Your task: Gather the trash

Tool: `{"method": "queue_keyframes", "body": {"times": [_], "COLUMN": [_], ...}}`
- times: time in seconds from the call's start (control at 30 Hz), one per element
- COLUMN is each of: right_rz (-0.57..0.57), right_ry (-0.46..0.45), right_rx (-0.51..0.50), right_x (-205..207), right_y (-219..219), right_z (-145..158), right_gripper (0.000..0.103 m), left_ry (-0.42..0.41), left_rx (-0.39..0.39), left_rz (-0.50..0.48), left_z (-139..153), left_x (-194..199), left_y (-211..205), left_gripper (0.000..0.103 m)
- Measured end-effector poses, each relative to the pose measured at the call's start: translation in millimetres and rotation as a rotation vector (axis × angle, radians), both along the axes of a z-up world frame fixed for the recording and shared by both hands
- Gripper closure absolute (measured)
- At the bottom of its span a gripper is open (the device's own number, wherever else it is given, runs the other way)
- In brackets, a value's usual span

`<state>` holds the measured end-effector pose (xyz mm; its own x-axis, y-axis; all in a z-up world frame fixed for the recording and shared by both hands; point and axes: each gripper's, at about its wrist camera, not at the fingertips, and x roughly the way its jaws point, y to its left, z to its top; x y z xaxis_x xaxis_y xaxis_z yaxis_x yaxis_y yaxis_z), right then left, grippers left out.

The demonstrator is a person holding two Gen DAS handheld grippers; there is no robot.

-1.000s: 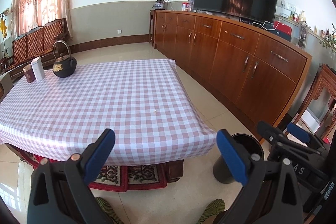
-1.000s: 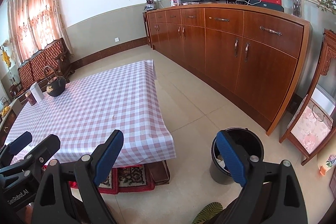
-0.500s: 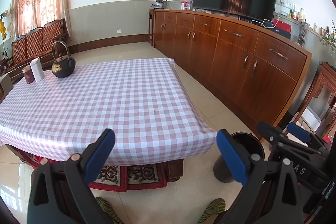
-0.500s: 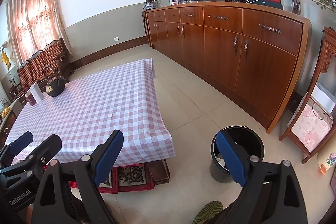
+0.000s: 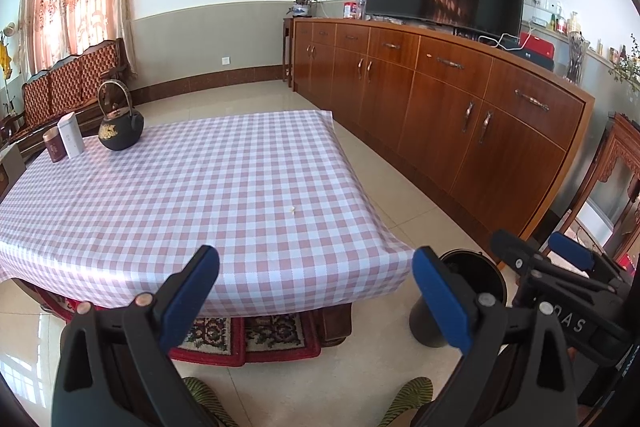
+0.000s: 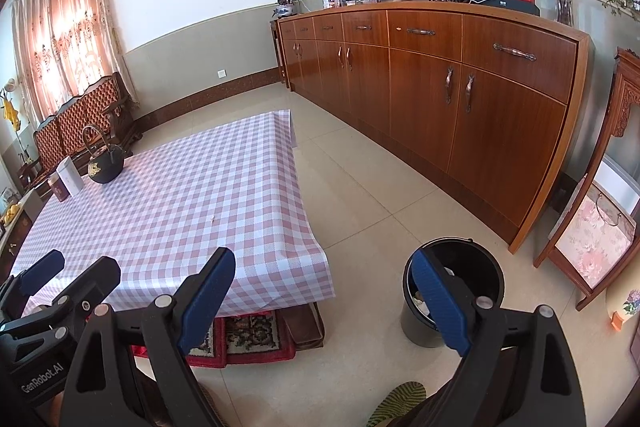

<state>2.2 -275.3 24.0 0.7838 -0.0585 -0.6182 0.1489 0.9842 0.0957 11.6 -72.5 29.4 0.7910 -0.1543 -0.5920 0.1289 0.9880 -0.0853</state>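
A low worktop (image 5: 120, 211) covered in a pink checked cloth looks nearly cleared: only one small pale scrap (image 5: 293, 209) lies near its middle, well apart from both grippers. A black bin (image 6: 460, 283) on the floor beside it already holds some rubbish. The left gripper (image 5: 316, 283) and right gripper (image 6: 324, 287) hover short of the near edge, jaws wide apart, holding and touching nothing.

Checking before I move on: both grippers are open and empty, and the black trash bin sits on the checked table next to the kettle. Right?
Not quite. The trash bin stands on the floor beside the table, not on it, far from the kettle; the right wrist view shows this. The left gripper and right gripper are open and empty.
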Motion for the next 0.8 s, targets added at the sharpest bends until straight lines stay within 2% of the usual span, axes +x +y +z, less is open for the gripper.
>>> {"method": "queue_keyframes", "body": {"times": [0.5, 0.7, 0.8], "right_rz": [-0.009, -0.024, -0.037], "right_ry": [0.003, 0.002, 0.006], "right_rx": [0.006, 0.004, 0.007], "right_x": [0, -2, -2], "right_y": [-3, -6, -11], "right_z": [-4, -4, -6], "right_gripper": [0.011, 0.011, 0.011], "left_ry": [0.028, -0.019, -0.011], "left_rx": [-0.009, -0.01, 0.003], "left_rz": [-0.039, -0.066, -0.074], "left_z": [-8, -4, -3], "left_x": [4, 0, 1], "left_y": [-6, -11, -15], "left_gripper": [0.005, 0.006, 0.005]}}
